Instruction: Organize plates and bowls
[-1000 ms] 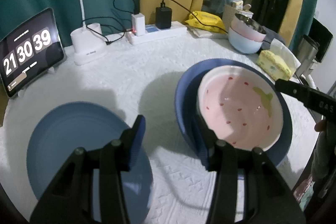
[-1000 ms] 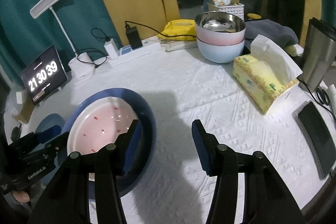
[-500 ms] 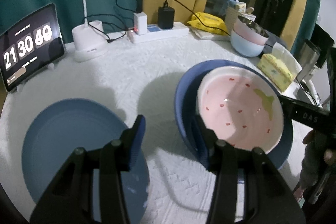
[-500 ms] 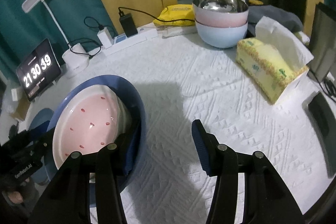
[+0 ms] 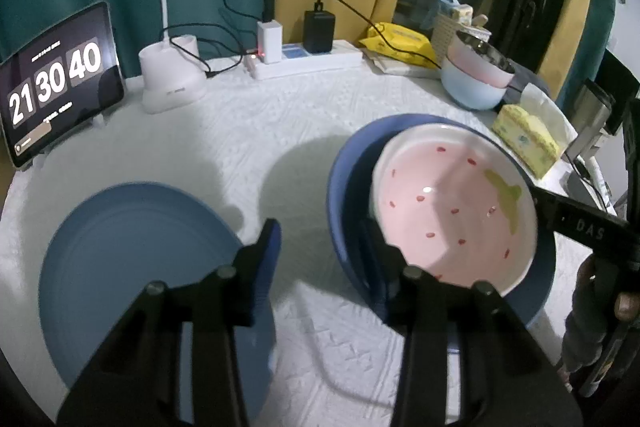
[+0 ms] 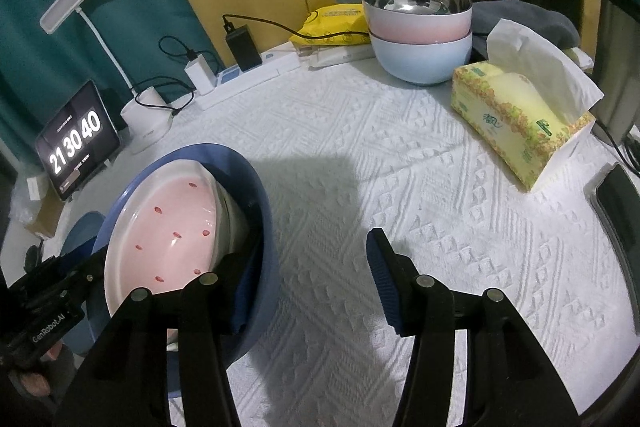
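A pink bowl dotted with red marks sits tilted inside a deeper blue bowl near the front of the white-clothed worktop, its open face tipped up toward the left tongs while its raised edge leans on the blue bowl's wall on the side of the right tongs. Round as it is, the pink bowl has no long axis to speak of. The left tongs have just been narrowing; one finger stands inside the blue bowl by the pink bowl's rim and the other outside the blue wall, with a gap still showing, so nothing is gripped. The right tongs stand apart, one finger down between pink bowl and blue wall, the other over bare cloth, grasping nothing. A flat blue plate lies just beside the pair, under the left tongs. Farther back stand a stack of bowls, a tissue box, a power strip, a lamp base and a tablet clock. A person's hand shows at the edge.
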A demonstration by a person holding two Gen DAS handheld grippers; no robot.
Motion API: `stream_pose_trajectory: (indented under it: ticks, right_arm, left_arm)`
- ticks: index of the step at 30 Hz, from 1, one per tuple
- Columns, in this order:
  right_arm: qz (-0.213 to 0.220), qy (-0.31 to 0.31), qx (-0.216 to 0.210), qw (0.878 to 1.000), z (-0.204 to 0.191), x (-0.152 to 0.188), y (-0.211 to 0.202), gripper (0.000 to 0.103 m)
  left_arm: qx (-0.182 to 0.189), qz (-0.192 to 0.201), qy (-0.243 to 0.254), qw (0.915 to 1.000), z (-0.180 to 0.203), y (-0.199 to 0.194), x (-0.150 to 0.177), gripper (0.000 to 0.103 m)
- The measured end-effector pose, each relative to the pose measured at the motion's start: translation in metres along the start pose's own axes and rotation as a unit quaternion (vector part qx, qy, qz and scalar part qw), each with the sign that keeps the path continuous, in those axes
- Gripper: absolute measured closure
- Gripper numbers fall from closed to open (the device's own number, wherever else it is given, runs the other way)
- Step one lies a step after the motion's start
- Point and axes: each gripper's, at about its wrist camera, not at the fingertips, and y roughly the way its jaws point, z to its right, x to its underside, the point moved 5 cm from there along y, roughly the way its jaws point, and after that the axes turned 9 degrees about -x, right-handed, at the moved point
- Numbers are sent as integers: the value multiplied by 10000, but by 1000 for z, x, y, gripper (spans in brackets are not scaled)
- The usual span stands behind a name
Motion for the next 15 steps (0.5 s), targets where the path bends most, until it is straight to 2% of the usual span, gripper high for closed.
stream_pose_trajectory:
  ticks: [6,11,15]
  right_arm:
    - [45,95,-83,9999,0,1,0,49]
    - [38,101,-346,9993,-8,2,1,70]
    - [71,-6,-440,9990,-20,2,-1,94]
  left_arm:
    - [-36,25,51,10000,2,-1,0,64]
    - [60,66,192,9998,10,-3,-1,85]
    - [119,87,185,9997,10,-4,-3,88]
